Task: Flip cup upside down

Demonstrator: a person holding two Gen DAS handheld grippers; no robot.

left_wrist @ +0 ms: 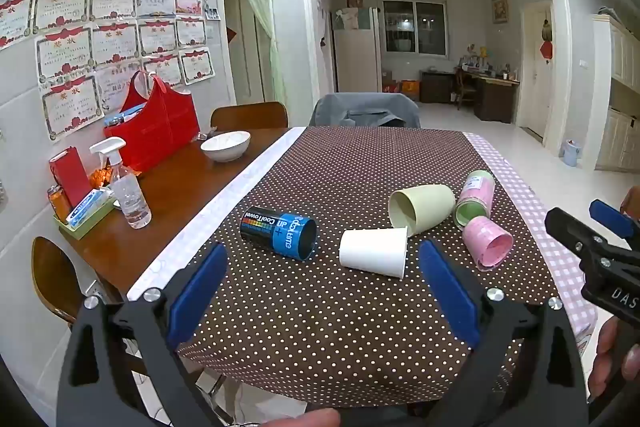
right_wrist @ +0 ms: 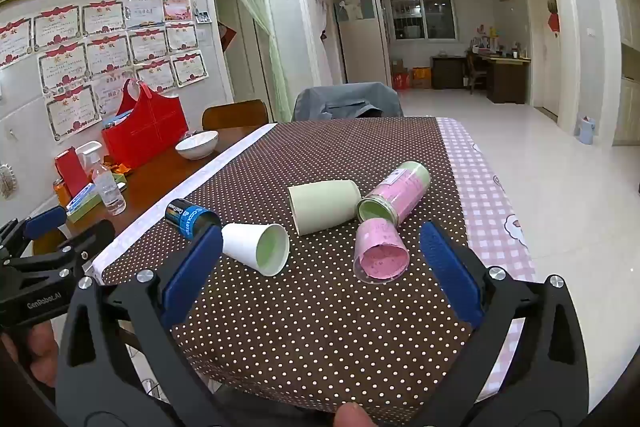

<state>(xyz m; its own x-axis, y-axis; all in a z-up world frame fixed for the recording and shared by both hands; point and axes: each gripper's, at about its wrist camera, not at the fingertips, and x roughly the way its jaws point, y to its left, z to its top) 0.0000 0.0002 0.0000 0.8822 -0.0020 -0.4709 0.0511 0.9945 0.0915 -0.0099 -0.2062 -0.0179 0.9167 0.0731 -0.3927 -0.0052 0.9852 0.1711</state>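
Note:
Several cups lie on their sides on a brown polka-dot tablecloth (left_wrist: 320, 307): a white paper cup (left_wrist: 374, 253) (right_wrist: 256, 245), a pale green cup (left_wrist: 422, 207) (right_wrist: 324, 207), a black-and-blue cup (left_wrist: 280, 233) (right_wrist: 192, 217), a pink cup (left_wrist: 488, 243) (right_wrist: 380, 253) and a pink-and-green cup (left_wrist: 476, 199) (right_wrist: 394, 193). My left gripper (left_wrist: 322, 267) is open and empty, above the near table part, short of the white cup. My right gripper (right_wrist: 320, 255) is open and empty, short of the white and pink cups.
On the bare wood at the left stand a spray bottle (left_wrist: 126, 187), a white bowl (left_wrist: 225, 145), a red bag (left_wrist: 154, 129) and a green tray (left_wrist: 86, 215). Chairs stand at the far end (left_wrist: 364, 111) and the left (left_wrist: 52, 277). The table's right edge has a pink checked cloth (right_wrist: 484, 187).

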